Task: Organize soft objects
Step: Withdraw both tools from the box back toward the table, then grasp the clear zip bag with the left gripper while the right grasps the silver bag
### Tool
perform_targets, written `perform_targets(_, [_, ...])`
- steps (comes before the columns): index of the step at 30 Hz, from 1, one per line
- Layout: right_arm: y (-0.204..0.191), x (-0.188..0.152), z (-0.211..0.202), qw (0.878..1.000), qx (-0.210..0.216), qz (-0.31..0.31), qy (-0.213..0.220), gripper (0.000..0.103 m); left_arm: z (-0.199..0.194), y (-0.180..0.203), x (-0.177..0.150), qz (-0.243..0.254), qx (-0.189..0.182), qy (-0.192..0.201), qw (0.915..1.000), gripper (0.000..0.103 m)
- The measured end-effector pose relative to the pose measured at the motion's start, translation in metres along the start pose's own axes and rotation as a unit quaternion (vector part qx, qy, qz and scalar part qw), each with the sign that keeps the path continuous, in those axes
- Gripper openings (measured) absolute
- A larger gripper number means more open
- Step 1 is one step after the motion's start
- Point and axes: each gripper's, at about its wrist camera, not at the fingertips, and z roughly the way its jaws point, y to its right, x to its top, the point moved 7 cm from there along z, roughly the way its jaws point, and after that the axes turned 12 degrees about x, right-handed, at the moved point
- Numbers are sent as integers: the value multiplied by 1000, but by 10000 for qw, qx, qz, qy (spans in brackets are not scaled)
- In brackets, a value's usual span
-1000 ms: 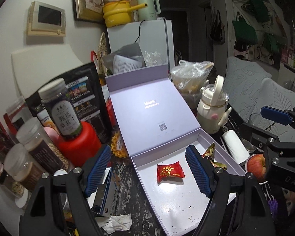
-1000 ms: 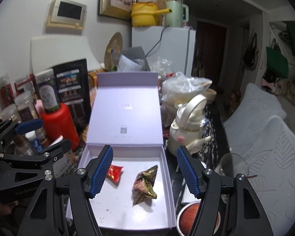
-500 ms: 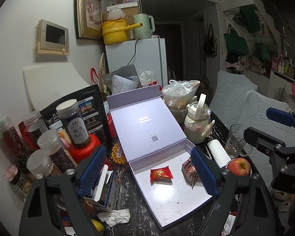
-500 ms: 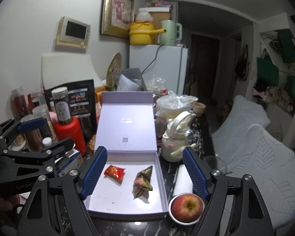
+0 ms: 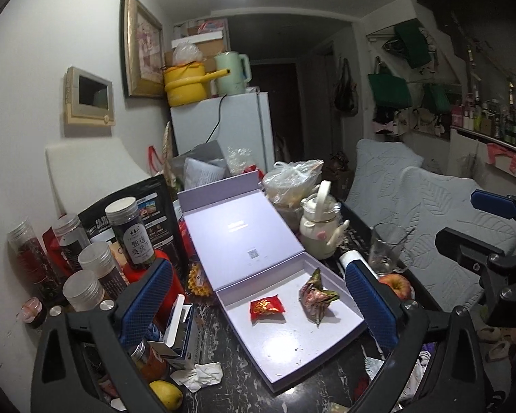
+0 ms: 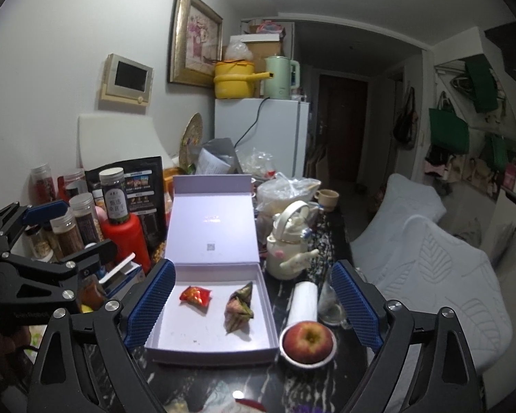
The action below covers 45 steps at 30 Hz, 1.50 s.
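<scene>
1. In the centre of both views I see the lilac box (image 6: 208, 346) on the dark marble table (image 5: 230, 389), with its lid (image 6: 212, 227) standing open behind it.
2. At the bottom of the left wrist view is my left gripper (image 5: 258, 304). Its jaws have just been opening and now stand wide and released, with nothing between the blue pads.
3. My right gripper (image 6: 253, 306) fills the bottom of the right wrist view. Its jaws have also just been opening; they are spread and hold nothing.
4. A white teapot (image 6: 289, 244) stands just beside the right wall of the box, right of centre.
5. A red apple (image 6: 308, 340) sits in a small dish at the lower right, near the front corner of the box.
6. The green-pink wrapped packet (image 6: 239, 308) lies inside the box, on its right half.
7. The red snack packet (image 6: 195, 296) lies inside the box on its left half, near the other packet but apart from it.
</scene>
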Motion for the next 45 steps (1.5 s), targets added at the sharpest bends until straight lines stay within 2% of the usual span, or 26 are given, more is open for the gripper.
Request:
perform_targets(5, [-2, -14, -22, 9999, -128, -11, 64, 95, -22, 5, -5, 48, -140, 219, 9996, 102])
perform_targets(22, [-26, -83, -72, 9996, -258, 91, -47, 95, -62, 30, -67, 354, -563, -85, 9977, 102])
perform_targets(31, [-34, -120, -93, 9993, -157, 331, 99, 98, -79, 39, -99, 409, -782, -230, 9958, 102])
perform_targets(37, [-33, -150, -95, 9972, 188, 724, 16, 98, -77, 52, -126, 520, -1023, -549, 9919, 102])
perform_targets(42, [-36, -172, -97, 9971, 141, 743, 25, 98, -72, 63, -153, 451, -1252, -892, 9871, 102])
perform_targets(45, [-37, -184, -95, 9971, 161, 741, -23, 98, -68, 68, -169, 482, -1267, -1050, 9852, 102])
